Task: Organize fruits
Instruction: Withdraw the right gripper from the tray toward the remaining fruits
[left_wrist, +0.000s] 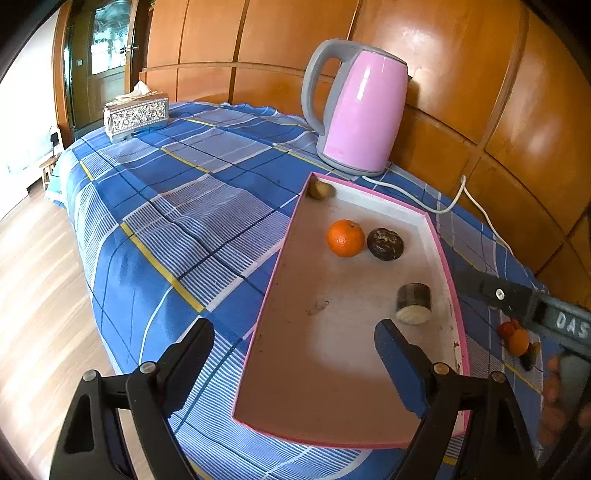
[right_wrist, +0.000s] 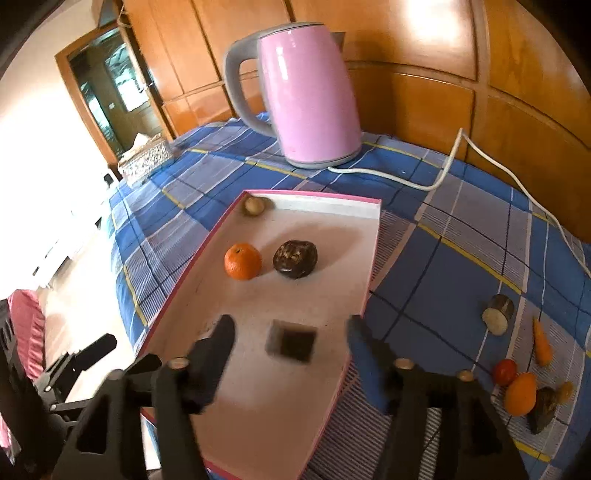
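Both sets of jaws stand wide apart and hold nothing: the left gripper (left_wrist: 295, 363) hovers over the near end of the pink-rimmed tray (left_wrist: 275, 258), the right gripper (right_wrist: 290, 349) above a dark cut piece (right_wrist: 293, 341) lying on the tray floor between its fingers.

Also in the tray are an orange (right_wrist: 242, 260), a dark wrinkled fruit (right_wrist: 295, 258) just beside it, and a small pale brown fruit (right_wrist: 254, 205) in the far corner.

By my judgement the sorting is about half done. Right of the tray, on the plaid tabletop (right_wrist: 424, 288), wait a cut stub (right_wrist: 498, 314), a carrot (right_wrist: 542, 341), a small tomato (right_wrist: 505, 371), an orange fruit (right_wrist: 521, 393) and a dark piece (right_wrist: 543, 408).

Behind the tray stands a pink kettle (right_wrist: 310, 96); its white cord (right_wrist: 424, 184) trails toward the loose fruit but lies well apart. A tissue box (left_wrist: 136, 116) sits far left of the tray.
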